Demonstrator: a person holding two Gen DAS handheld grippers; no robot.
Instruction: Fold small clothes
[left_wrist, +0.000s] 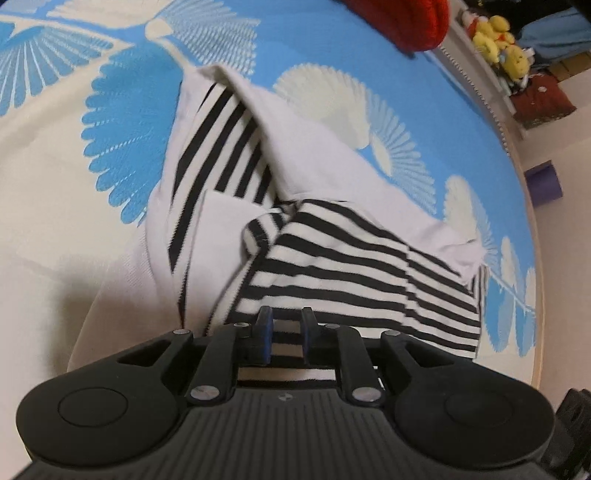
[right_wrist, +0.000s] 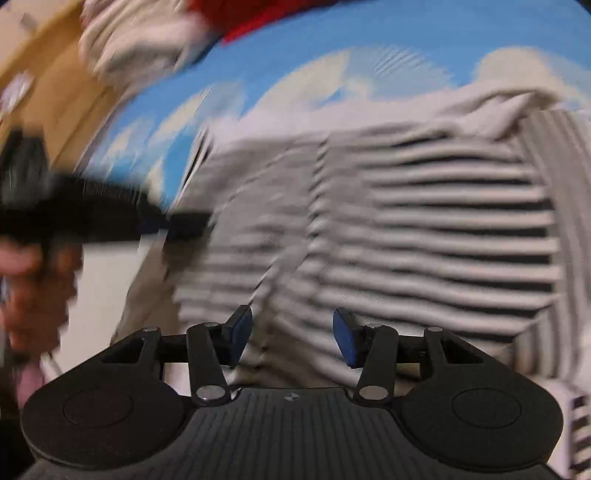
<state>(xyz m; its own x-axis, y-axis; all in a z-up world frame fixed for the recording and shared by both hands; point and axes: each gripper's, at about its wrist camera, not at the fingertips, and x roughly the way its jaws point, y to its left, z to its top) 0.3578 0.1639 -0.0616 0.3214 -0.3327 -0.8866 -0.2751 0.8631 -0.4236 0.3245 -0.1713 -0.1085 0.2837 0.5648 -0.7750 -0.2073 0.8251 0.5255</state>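
Because the left gripper (left_wrist: 287, 325) sat at the near hem of the striped garment (left_wrist: 332, 258), its blue-padded jaws drawn close with a band of black-and-white fabric between them, it looked to be pinching that edge so the cloth could be carried over in a fold. The right gripper (right_wrist: 291, 332) hovered over the same garment (right_wrist: 424, 221) with its jaws spread and nothing between them, probably free to smooth or take a second corner; that view was heavily blurred, so contact with the cloth could not be judged. Just beyond the pinched hem, the garment lay partly folded, a plain white panel (left_wrist: 332, 158) turned back across the stripes, which suggested the fold was under way but not finished. Under the garment spread a blue bedspread (left_wrist: 332, 44) patterned with cream fan shapes. Past the garment's far edge lay something red and knitted (left_wrist: 413, 22). Farther off to the right of the garment, beyond the bed's edge, stood yellow plush toys (left_wrist: 498, 40) on a shelf, and a purple block (left_wrist: 545, 182) rested on the pale floor.
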